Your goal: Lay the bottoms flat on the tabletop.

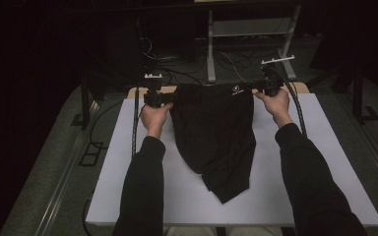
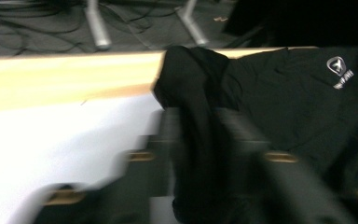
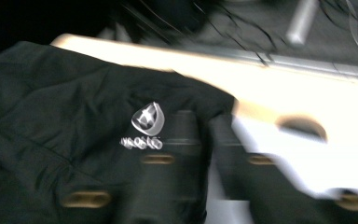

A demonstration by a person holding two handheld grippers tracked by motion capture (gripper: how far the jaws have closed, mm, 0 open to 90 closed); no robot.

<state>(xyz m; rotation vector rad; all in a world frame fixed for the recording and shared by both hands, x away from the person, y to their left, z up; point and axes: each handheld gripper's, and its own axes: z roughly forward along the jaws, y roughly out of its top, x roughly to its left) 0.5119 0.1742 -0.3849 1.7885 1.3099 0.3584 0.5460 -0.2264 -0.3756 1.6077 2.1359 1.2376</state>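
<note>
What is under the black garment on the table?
The black garment lies on the white table, which shows around it. Whether anything else lies beneath the cloth cannot be seen.

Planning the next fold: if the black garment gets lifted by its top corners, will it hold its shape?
Probably not. The black garment lies creased and bunched at its lower tip, so it looks floppy and would likely sag. It seems thin and light, and a push would probably wrinkle it on the white table.

White table cover (image 1: 128, 187), wooden table edge (image 2: 51, 77), floor cables (image 1: 187, 61), metal stand legs (image 1: 210, 49)
</note>
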